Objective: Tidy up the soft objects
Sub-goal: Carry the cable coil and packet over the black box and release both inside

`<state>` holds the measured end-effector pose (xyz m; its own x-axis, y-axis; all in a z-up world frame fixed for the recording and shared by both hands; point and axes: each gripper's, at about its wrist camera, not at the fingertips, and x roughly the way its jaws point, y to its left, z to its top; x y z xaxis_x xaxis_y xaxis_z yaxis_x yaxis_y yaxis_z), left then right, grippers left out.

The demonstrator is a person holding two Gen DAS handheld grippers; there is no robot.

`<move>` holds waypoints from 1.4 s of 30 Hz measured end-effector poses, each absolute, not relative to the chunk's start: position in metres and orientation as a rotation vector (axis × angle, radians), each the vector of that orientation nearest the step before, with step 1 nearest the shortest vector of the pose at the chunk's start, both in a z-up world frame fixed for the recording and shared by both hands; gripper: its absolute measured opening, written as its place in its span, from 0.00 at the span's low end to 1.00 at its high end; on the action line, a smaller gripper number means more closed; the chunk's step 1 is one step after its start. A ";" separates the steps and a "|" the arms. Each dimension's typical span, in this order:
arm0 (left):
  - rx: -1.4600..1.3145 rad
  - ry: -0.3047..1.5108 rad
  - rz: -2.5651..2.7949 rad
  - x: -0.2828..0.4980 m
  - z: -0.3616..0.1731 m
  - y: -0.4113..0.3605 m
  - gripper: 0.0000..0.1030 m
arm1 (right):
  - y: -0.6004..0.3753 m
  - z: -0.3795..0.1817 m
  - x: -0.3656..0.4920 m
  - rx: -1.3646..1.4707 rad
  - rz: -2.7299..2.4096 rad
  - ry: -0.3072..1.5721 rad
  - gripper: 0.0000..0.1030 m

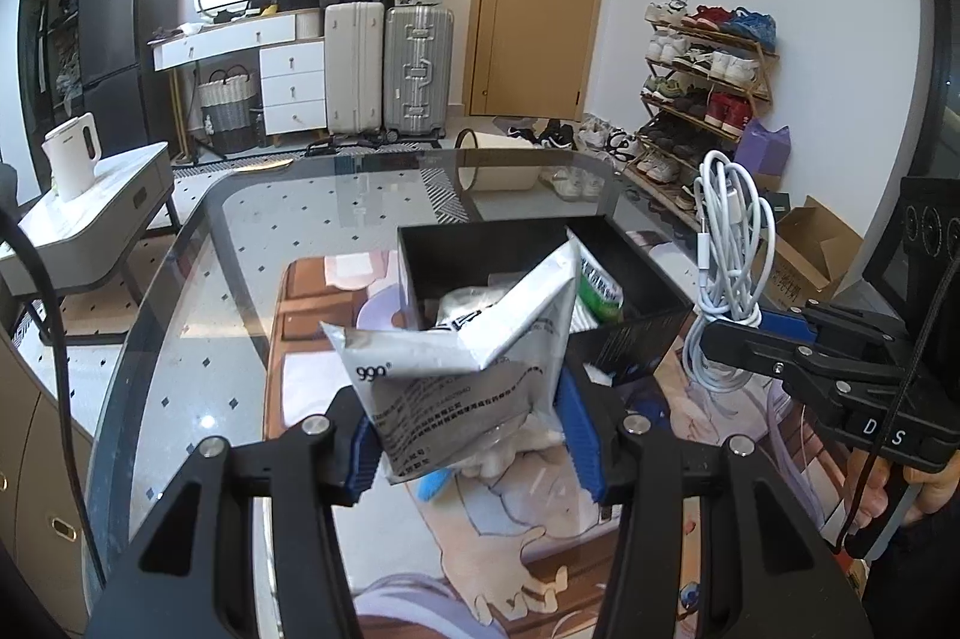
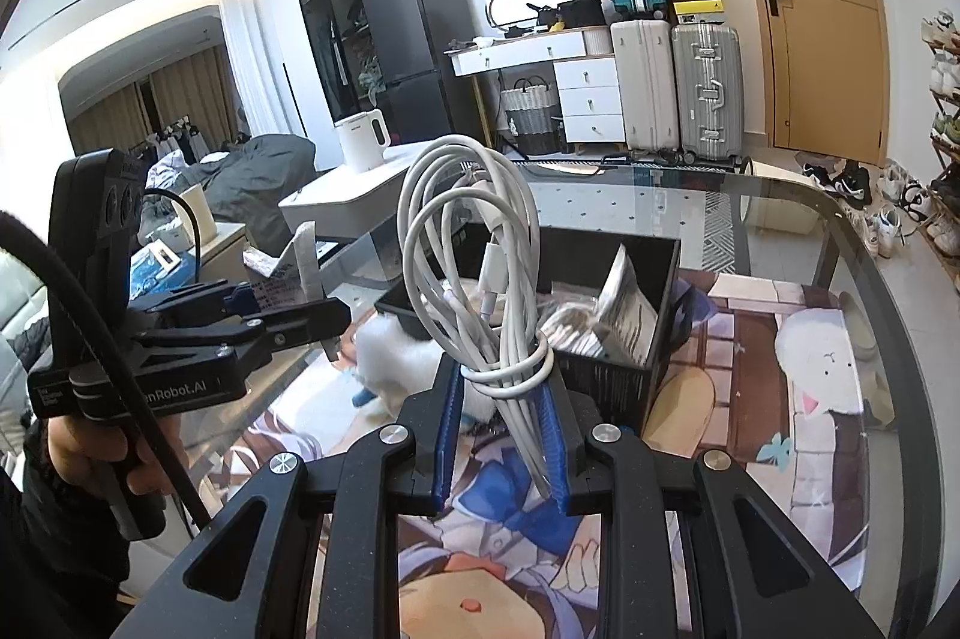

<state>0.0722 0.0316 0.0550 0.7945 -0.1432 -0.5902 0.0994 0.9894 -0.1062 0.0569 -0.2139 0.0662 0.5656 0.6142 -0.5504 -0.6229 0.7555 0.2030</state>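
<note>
While the left gripper pinches the crumpled grey sachet at part width and the right gripper is clamped tight on the bundled white cable, both loads hang just short of the black box on the glass table. Carry each well over the rim before letting go, sachet first so the cable's loops land on top

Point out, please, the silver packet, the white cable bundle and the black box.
silver packet (image 1: 456, 387): left wrist view, its crumpled printed face.
white cable bundle (image 2: 480, 273): right wrist view, the looped strands.
black box (image 1: 636, 339): left wrist view, its near outer wall.
</note>
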 end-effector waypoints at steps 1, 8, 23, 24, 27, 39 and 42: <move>-0.070 0.636 -0.135 0.074 0.056 0.031 0.49 | -0.214 0.068 0.059 -0.011 0.727 0.640 0.23; -0.073 0.622 -0.147 0.088 0.063 0.031 0.49 | -0.213 0.076 0.073 0.015 0.712 0.640 0.23; -0.071 0.609 -0.167 0.127 0.066 0.027 0.49 | -0.197 0.081 0.107 0.033 0.718 0.670 0.23; -0.071 0.610 -0.167 0.128 0.065 0.025 0.49 | -0.196 0.081 0.110 0.038 0.721 0.677 0.23; -0.068 0.616 -0.170 0.136 0.062 0.023 0.49 | -0.193 0.079 0.117 0.048 0.724 0.697 0.23; -0.048 0.650 -0.188 0.166 0.046 0.010 0.49 | -0.178 0.069 0.146 0.036 0.700 0.783 0.23; -0.044 0.657 -0.196 0.172 0.041 0.008 0.49 | -0.176 0.063 0.150 0.032 0.689 0.809 0.23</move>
